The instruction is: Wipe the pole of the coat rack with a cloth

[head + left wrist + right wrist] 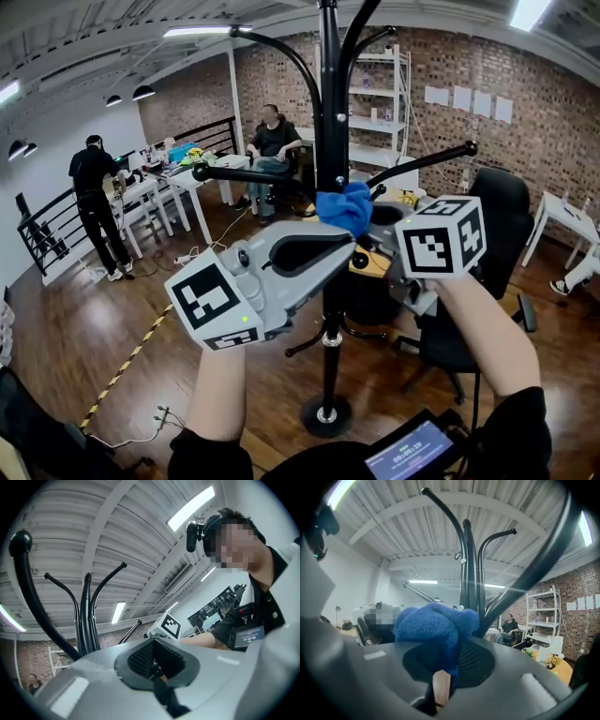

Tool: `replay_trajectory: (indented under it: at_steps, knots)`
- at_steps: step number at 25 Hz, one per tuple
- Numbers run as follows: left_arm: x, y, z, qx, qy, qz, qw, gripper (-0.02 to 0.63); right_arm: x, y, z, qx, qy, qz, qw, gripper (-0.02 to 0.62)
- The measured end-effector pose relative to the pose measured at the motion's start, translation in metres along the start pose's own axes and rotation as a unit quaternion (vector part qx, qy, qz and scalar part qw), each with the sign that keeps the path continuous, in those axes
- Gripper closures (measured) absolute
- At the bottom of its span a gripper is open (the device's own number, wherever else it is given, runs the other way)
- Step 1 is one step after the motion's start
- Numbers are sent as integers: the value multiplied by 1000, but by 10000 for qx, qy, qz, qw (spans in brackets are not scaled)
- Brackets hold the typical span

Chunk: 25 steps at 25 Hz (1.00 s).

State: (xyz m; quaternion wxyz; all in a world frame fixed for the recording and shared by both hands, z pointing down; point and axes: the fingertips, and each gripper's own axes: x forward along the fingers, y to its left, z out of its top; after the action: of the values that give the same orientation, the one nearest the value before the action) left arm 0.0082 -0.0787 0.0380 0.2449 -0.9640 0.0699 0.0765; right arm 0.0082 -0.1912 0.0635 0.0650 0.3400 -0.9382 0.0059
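Observation:
The black coat rack pole (330,122) rises in the middle of the head view, with curved hooks branching from it and a round base (326,415) on the wooden floor. My right gripper (367,221) is shut on a blue cloth (345,208), which is pressed against the pole at about hook height. In the right gripper view the cloth (436,625) bulges out of the right gripper (451,660), just in front of the pole (469,573). My left gripper (323,246) reaches in from the left, tip beside the pole, shut and holding nothing. In the left gripper view the left gripper (154,660) has the pole (86,620) off to its left.
A black office chair (497,211) stands right of the rack. A white shelf (380,103) stands against the brick wall behind. Desks (173,178) with a standing person (94,202) and a seated person (272,141) are at the back left. Striped floor tape (127,361) runs at the lower left.

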Motion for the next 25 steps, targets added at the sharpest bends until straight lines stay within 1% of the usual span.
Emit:
replay_trajectory:
  at_steps: [2, 4, 8, 10, 14, 18, 22, 24, 25]
  knots:
    - [1, -3, -2, -61, 3, -5, 10000, 601, -6, 0, -7, 182, 21, 30, 9998, 545]
    - [0, -6, -3, -103, 9, 0, 9999, 601, -13, 6, -7, 283, -1, 164, 9995, 545]
    - [-5, -12, 7, -198, -110, 78, 9997, 601, -32, 22, -2, 223, -92, 356, 9991, 545]
    - [-7, -13, 10, -138, -75, 74, 9998, 601, -39, 27, 1, 174, -137, 364, 9991, 545]
    - [-1, -9, 10, -76, -29, 41, 10000, 601, -28, 16, 0, 72, -66, 233, 9997, 545]
    - [5, -6, -2, -60, 43, 12, 10000, 601, -10, -9, -12, 266, -53, -40, 9996, 545]
    - [5, 0, -8, -58, 25, 50, 10000, 601, -1, -20, -5, 259, -269, -173, 9992, 545]
    - [7, 7, -2, -27, -45, 79, 10000, 601, -2, -19, 11, 113, -472, -194, 9986, 545]
    - [9, 10, 2, -16, -65, 71, 10000, 601, -5, -18, 23, -40, -617, -201, 9979, 545]
